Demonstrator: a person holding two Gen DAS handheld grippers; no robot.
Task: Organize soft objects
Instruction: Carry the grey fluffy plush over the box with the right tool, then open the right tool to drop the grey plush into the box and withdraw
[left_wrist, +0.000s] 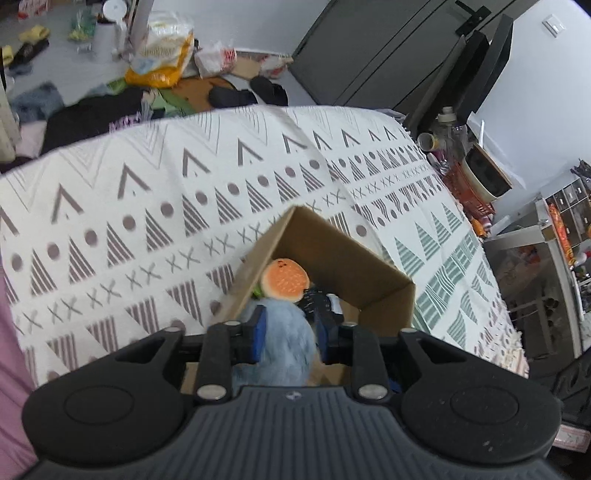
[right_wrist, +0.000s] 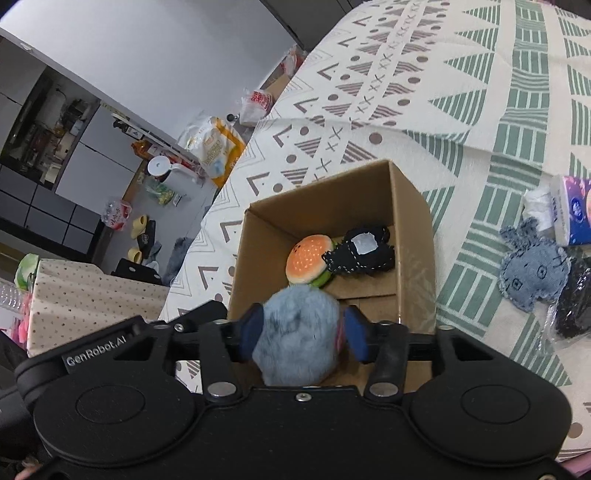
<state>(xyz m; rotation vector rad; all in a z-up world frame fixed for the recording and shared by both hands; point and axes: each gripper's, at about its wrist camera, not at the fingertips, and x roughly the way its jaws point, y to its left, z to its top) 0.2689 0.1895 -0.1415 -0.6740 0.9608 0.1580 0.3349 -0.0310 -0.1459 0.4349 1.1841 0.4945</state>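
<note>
An open cardboard box (right_wrist: 413, 236) stands on a patterned cloth (right_wrist: 406, 110). Inside it lie a burger plush (right_wrist: 309, 263) and a black plush with a grey patch (right_wrist: 364, 251). My right gripper (right_wrist: 303, 332) is shut on a blue-grey fluffy ball (right_wrist: 295, 321), held just above the box's near edge. In the left wrist view, my left gripper (left_wrist: 290, 332) is also shut on a blue-grey fluffy toy (left_wrist: 284, 350) over the near side of the box (left_wrist: 332, 254), with the burger plush (left_wrist: 284, 280) just beyond. Neither view shows the other gripper.
A denim-blue plush (right_wrist: 532, 273), a tissue packet (right_wrist: 572, 210) and a black item in a clear bag (right_wrist: 576, 306) lie on the cloth to the right of the box. Bags, slippers and clothes litter the floor (left_wrist: 92, 66) beyond the cloth's far edge.
</note>
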